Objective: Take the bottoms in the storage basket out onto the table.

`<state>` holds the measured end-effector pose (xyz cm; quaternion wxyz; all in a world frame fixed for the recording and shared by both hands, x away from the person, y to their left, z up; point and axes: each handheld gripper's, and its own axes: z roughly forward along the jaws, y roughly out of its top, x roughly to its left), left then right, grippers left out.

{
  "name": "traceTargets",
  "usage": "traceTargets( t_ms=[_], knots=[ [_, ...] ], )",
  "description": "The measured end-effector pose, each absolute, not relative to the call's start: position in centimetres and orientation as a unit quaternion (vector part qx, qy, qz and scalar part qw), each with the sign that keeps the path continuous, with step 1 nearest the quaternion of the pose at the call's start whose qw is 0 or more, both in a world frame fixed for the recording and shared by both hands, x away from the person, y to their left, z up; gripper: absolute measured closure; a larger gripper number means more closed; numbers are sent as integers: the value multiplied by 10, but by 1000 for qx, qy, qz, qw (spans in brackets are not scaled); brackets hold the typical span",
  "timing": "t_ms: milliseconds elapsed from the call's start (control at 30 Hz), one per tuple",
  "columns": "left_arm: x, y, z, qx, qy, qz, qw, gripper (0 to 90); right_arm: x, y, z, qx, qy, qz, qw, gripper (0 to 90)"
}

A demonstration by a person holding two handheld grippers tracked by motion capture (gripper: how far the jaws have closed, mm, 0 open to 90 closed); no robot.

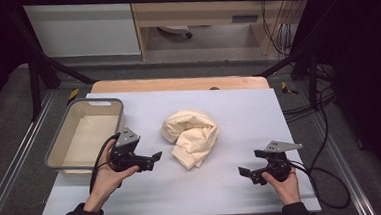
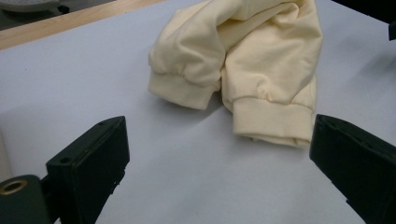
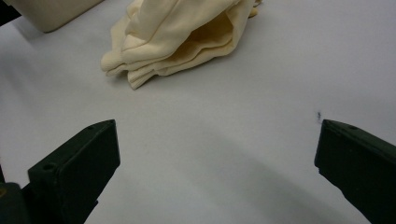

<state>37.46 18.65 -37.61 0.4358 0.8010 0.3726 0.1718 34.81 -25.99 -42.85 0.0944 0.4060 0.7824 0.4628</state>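
The garment (image 1: 191, 136) lies crumpled mid-table right of the bin (image 1: 65, 140), cuffs (image 2: 271, 121) toward the left gripper (image 1: 151, 160), so it should probably pinch one cuff cleanly while the right gripper (image 1: 246, 174), also wide open and well apart, takes the opposite edge.

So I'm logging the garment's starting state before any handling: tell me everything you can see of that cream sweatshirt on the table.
The cream sweatshirt is a pale yellow-cream, soft, fleecy-looking knit. It lies crumpled in a loose, curled heap near the middle of the white table cover, not spread flat. The left gripper view shows two ribbed cuffs side by side at its near edge; the right gripper view shows stacked folded layers. It rests only on the cover. Both grippers are apart from it, and the tub stands clear to its left.
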Motion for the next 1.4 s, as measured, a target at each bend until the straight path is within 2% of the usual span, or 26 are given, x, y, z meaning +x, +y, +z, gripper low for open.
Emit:
traceTargets(
  t_ms=[900,1400],
  knots=[
    [361,249,-374,783,392,206,436,33,348,-259,-429,407,783,461,93,5],
    [363,269,-389,786,402,208,421,30,348,-259,-430,405,786,458,93,5]
  ],
)
